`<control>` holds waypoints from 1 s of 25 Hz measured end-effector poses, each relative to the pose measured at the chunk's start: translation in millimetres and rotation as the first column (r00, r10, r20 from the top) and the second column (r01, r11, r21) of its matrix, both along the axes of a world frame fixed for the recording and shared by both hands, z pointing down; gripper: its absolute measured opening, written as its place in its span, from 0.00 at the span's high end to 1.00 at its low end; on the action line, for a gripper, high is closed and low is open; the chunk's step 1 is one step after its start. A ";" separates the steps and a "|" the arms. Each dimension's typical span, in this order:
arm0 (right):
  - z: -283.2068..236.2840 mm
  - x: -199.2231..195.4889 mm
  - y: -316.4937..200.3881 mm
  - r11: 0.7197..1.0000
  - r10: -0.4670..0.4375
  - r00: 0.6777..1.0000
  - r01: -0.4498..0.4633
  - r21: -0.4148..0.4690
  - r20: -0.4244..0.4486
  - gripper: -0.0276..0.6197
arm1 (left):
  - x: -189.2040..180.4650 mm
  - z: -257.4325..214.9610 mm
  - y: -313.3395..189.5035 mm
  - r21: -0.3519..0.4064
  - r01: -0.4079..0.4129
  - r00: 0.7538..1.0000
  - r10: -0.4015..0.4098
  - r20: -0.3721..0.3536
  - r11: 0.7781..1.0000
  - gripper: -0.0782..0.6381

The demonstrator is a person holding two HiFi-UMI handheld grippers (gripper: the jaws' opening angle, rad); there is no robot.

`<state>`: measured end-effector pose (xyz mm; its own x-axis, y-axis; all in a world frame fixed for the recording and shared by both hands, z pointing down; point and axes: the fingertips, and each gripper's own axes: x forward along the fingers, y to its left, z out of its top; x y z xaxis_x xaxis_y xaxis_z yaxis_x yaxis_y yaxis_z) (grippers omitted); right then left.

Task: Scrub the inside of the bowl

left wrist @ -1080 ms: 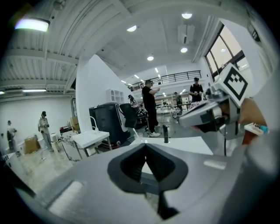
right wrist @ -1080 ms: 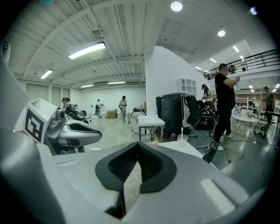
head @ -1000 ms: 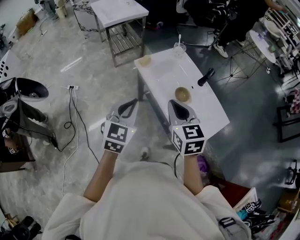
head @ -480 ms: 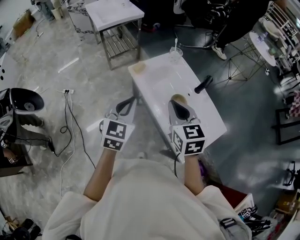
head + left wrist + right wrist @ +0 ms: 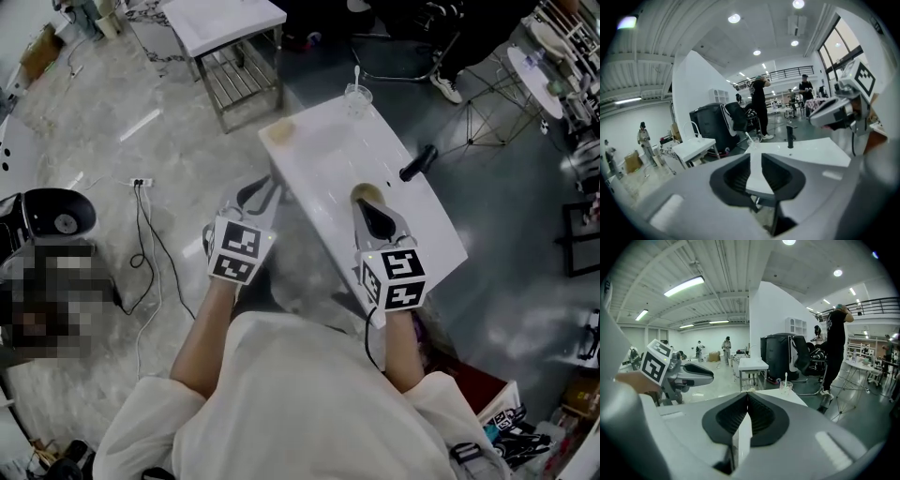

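A small tan bowl (image 5: 365, 193) sits on the white table (image 5: 319, 164), its near side hidden behind my right gripper (image 5: 373, 217). That gripper hovers just short of the bowl with its jaws closed together and nothing in them. My left gripper (image 5: 263, 190) hangs off the table's left edge over the floor. Its jaws are opening, with a narrow gap and nothing between them (image 5: 756, 157). A black-handled brush (image 5: 417, 161) lies right of the bowl. A tan sponge (image 5: 279, 131) rests at the far left corner.
A glass cup (image 5: 356, 94) with a stick in it stands at the table's far end. Beyond is a second white table (image 5: 220, 23) with a lower shelf. A power strip and cables (image 5: 141, 183) lie on the floor at left. Chairs and stands crowd the right side.
My right gripper has moved forward and now covers the bowl's near side. The left gripper stays beside the table's left edge. The view has shifted slightly.
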<state>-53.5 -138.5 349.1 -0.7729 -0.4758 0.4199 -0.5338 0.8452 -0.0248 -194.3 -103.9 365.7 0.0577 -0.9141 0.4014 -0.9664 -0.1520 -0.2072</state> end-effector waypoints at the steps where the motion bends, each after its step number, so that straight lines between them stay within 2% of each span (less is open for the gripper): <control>1: 2.2 -1.8 -6.0 1.000 0.010 1.000 -0.010 0.002 -0.008 0.95 | -4.9 3.7 -9.3 -0.006 -0.009 1.000 0.009 -0.005 1.000 0.78; 6: 8.2 -19.8 -48.0 0.996 0.085 0.996 -0.085 0.006 -0.009 0.95 | -40.9 22.1 -64.2 -0.047 -0.031 0.999 0.031 -0.013 0.998 0.72; 10: 16.6 -41.4 -84.9 0.987 0.159 0.987 -0.159 -0.006 -0.018 0.95 | -82.0 45.0 -116.3 -0.090 -0.027 1.000 0.026 -0.016 0.996 0.72; 16: 38.6 -56.8 -127.5 0.968 0.247 0.967 -0.249 -0.022 -0.063 0.95 | -113.7 89.3 -178.8 -0.194 -0.089 0.993 0.071 -0.097 0.977 0.66; 18: 49.6 -60.1 -141.4 0.961 0.270 0.959 -0.273 -0.036 -0.088 0.95 | -122.3 107.0 -196.3 -0.237 -0.105 0.992 0.084 -0.097 0.966 0.65; 22: 69.1 -52.6 -152.2 0.931 0.341 0.933 -0.352 -0.094 -0.120 0.95 | -124.6 152.8 -216.9 -0.348 -0.157 0.986 0.125 -0.114 0.924 0.59; 25: 82.6 -49.4 -161.6 0.911 0.376 0.916 -0.393 -0.126 -0.141 0.95 | -128.4 182.5 -231.4 -0.396 -0.173 0.984 0.139 -0.113 0.902 0.54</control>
<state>-102.9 -300.1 431.7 -0.4868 -0.6522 0.5811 -0.8231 0.5652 -0.0553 -322.7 -335.4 548.2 0.2336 -0.6524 0.7210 -0.9342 -0.3562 -0.0196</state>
